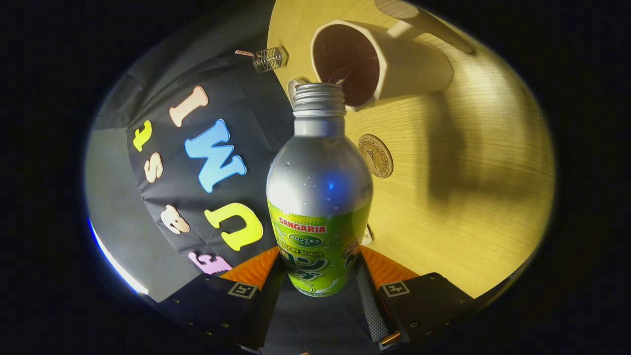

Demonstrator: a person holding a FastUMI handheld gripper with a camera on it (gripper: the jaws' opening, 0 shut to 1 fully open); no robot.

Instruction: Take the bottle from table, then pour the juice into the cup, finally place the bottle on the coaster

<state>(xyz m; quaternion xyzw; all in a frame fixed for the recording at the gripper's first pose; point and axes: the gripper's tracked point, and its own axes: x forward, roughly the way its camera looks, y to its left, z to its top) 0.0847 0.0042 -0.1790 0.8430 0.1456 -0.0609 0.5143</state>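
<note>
Gripped bottle [319, 197] — neck toward cup [379, 64]

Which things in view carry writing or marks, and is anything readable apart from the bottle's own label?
Bottle, clamped between the jaws of the gripper: printed label around its lower half, large and sharp.
Coaster, on the table beyond the bottle: round engraved emblem, too small to read.
Gripper body: two square coded markers, no words.
Cup: no text visible.
</note>
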